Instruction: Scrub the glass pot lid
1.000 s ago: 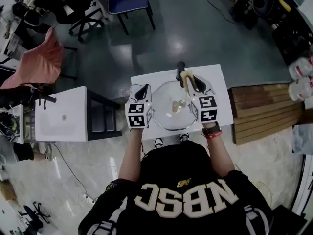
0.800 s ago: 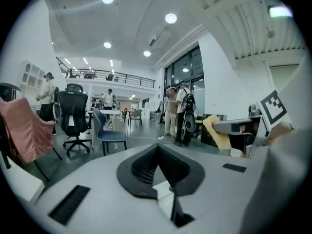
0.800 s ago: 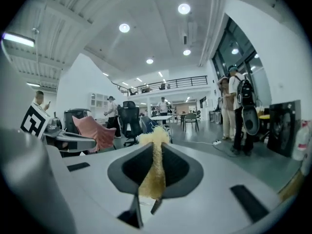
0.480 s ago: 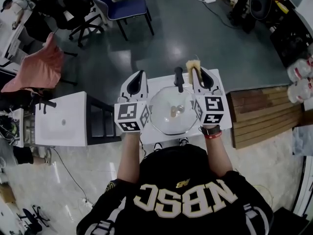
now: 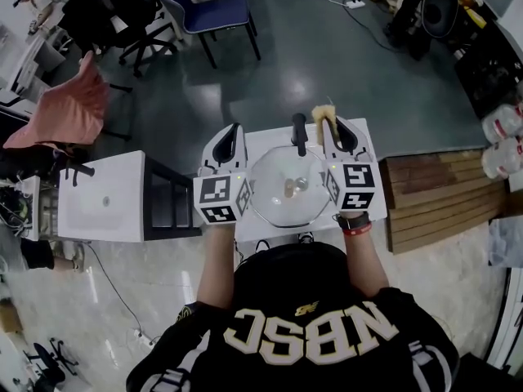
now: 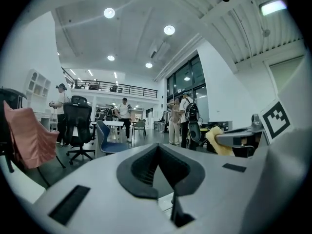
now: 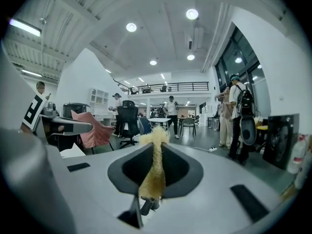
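While the round clear glass pot lid [image 5: 278, 196] lies flat on the small white tabletop [image 5: 265, 135] at centre frame in the head view, the two claws flank it. The lid has a small metal knob [image 5: 292, 186] in its middle. A black handle [image 5: 299, 131] pokes out past its upper edge.

The left claw [image 5: 232, 131] is at the lid's left, tips aimed to the frame top. In the left gripper view its jaws are pressed together w/ nothing btwn them. The right claw [image 5: 332, 126] is at the lid's right. In the right gripper view its jaws pinch a thin yellow fibrous scrub sponge [image 7: 155, 172] that stands on edge, w/ its frayed top sticking out past the tips. The sponge doesn't touch the lid. Both gripper views look out level over the room, w/ people standing far off, and the lid doesn't show in either.

Around: a second white tabletop [image 5: 106, 198] at left, a blue chair [image 5: 208, 6] at top, a pink cloth [image 5: 61, 109] draped upper left, and a wooden slat bench [image 5: 433, 190] at right.
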Demonstrator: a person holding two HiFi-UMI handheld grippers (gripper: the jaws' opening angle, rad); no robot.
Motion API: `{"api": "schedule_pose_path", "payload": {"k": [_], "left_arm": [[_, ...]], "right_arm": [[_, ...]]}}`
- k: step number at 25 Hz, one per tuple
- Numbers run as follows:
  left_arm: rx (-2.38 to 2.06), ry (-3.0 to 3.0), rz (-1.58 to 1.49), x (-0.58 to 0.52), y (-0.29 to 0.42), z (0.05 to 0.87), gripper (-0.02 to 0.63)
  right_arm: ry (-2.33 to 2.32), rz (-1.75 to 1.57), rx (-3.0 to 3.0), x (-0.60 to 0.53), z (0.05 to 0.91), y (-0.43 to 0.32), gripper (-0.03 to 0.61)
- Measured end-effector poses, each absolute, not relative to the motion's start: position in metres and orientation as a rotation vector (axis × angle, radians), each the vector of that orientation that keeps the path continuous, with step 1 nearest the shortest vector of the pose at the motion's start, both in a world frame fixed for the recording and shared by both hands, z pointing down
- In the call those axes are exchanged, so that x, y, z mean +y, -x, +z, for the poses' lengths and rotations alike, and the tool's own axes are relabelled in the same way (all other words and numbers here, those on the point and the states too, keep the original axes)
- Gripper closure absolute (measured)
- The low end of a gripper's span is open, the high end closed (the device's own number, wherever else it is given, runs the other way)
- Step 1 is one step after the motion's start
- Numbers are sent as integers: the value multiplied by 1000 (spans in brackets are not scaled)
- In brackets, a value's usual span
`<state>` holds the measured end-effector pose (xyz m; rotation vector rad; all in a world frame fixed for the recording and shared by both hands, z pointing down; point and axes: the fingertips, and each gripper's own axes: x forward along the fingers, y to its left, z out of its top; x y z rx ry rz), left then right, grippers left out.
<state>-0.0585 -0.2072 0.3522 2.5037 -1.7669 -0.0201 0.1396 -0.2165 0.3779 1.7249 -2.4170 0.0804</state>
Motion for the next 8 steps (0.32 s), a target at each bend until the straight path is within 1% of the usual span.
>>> {"api": "schedule_pose_path", "payload": {"k": [8], "left_arm": [[-1713,-2505,-61,-189,41,361,598]], "right_arm": [[-1661,126,-2447,-202,392,-143,525]]}}
